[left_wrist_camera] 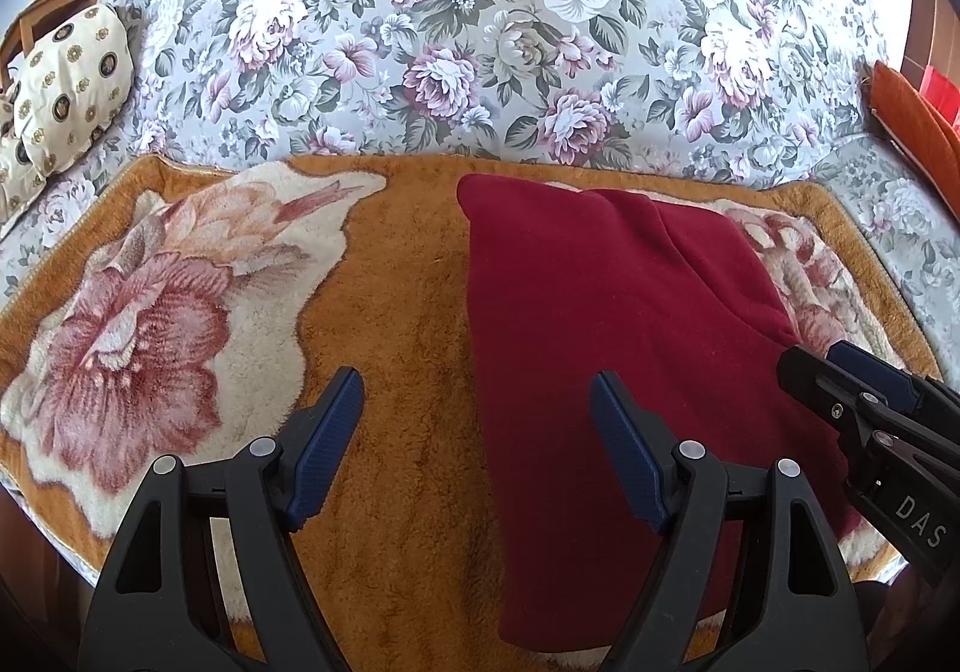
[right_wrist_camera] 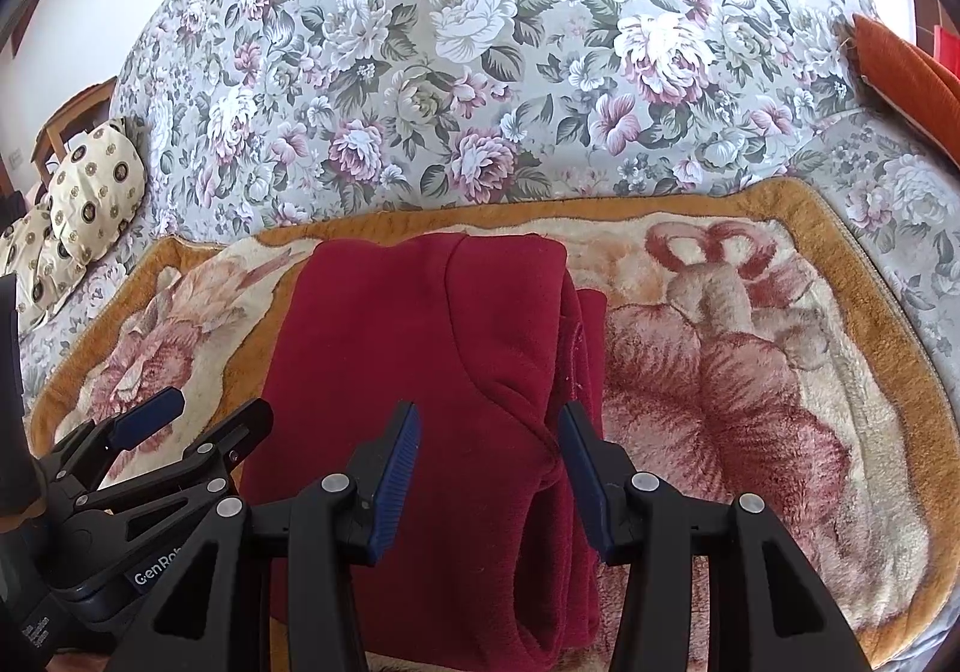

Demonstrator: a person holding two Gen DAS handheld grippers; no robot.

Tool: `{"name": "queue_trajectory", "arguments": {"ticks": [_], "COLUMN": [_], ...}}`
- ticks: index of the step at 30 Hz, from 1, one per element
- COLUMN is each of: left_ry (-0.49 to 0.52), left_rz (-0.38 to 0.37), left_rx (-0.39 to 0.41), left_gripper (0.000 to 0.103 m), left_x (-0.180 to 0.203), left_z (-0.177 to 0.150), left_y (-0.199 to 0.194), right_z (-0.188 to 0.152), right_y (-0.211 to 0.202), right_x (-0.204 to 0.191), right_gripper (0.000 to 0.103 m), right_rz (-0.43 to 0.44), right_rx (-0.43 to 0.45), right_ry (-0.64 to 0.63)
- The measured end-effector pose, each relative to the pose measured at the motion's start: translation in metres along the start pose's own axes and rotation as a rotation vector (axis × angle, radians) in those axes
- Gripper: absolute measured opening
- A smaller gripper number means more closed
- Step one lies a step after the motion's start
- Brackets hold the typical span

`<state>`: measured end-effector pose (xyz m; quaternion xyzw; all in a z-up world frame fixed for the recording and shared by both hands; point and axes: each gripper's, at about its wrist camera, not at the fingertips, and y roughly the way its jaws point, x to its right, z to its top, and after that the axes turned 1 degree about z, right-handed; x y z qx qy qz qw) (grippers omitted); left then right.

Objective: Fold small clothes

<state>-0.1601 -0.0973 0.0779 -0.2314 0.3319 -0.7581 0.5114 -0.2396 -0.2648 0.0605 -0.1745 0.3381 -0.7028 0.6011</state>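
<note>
Left wrist view shows the left gripper with its blue pads spread wide and nothing between them, hanging above an orange plush blanket with big pink flowers. The left pad sits over bare blanket; the right pad sits over the near left part of a dark red fleece garment, but no contact can be made out. The garment lies folded into a long strip on the blanket's right half, its layers doubled over along the right edge. The right gripper enters from the right edge beside that fold.

In the right wrist view the right gripper has its jaws apart, one on each side of the garment's layered right edge, not pinching it. The left gripper shows at lower left, also apart.

The blanket lies on a grey floral sofa. A cream patterned cushion rests at its left end, an orange cushion at its right. No box, basket or other container appears in either view.
</note>
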Motion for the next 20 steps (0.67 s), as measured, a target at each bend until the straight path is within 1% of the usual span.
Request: {"name": "queue_trajectory", "arguments": {"ticks": [4,11,17,20], "left_ry": [0.004,0.029,0.045,0.047], "left_rz": [0.0,0.014,0.007,-0.002], "left_rx": [-0.002,0.025,0.052,0.048], "left_gripper": [0.078,0.078,0.078,0.078], "left_x": [-0.001,0.0008,0.0017,0.0014], "left_z": [0.0003,0.0007,0.0017,0.0024], "left_y": [0.0005,-0.0023,-0.0065,-0.0073], "right_z": [-0.0001,-0.0003,-0.0003,-0.0001], "right_y": [0.0,-0.0002,-0.0004,-0.0021], "right_x": [0.0001,-0.0002,-0.0005,0.0001], "right_gripper": [0.046,0.046,0.046,0.046], "right_rz": [0.0,0.0,0.001,0.007], "right_rx": [-0.001,0.0,0.0,0.002], "right_ry": [0.0,0.001,0.001,0.004]}}
